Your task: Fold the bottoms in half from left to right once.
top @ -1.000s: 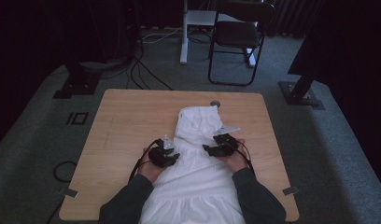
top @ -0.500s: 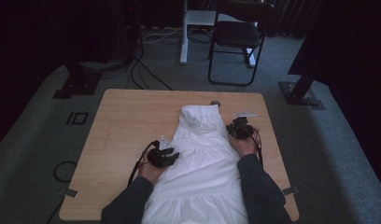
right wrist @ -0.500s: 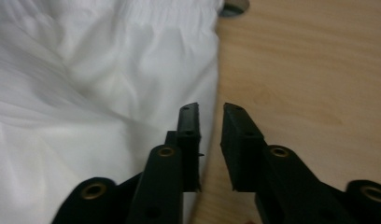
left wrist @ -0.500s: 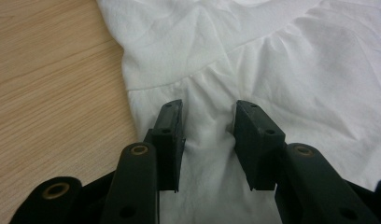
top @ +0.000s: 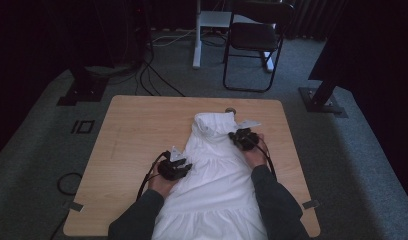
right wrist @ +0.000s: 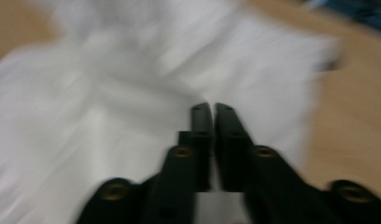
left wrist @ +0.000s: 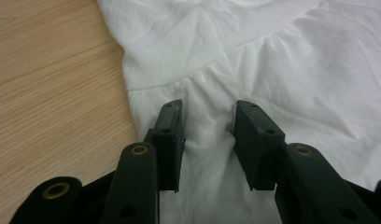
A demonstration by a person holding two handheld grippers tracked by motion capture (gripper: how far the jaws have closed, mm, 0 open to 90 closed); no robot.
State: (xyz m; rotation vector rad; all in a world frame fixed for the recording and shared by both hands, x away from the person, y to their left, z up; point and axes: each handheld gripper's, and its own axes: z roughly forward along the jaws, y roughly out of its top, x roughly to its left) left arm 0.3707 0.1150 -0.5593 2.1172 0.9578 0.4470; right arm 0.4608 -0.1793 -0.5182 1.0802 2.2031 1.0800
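Observation:
A white garment (top: 217, 175) lies lengthwise on the wooden table (top: 142, 125), its lower part hanging over the near edge. My left gripper (top: 184, 167) rests at the garment's left edge near the waist seam. In the left gripper view its jaws (left wrist: 208, 112) pinch a raised fold of the white cloth (left wrist: 296, 60). My right gripper (top: 237, 136) sits at the upper right of the garment, beside the bodice. In the blurred right gripper view its jaws (right wrist: 212, 109) have just been closing and now stand together over the cloth (right wrist: 109, 93). I cannot tell whether fabric is caught between them.
A small round object (top: 231, 110) sits at the table's far edge above the garment. Beyond the table stand a black folding chair (top: 254, 37), a white post (top: 197, 35), floor cables (top: 152, 75) and two black stand bases (top: 82, 90) (top: 322, 97).
My right gripper has moved away from me along the garment's right side to the bodice, and its jaws have closed. The garment's top now lies flatter. My left gripper has stayed put.

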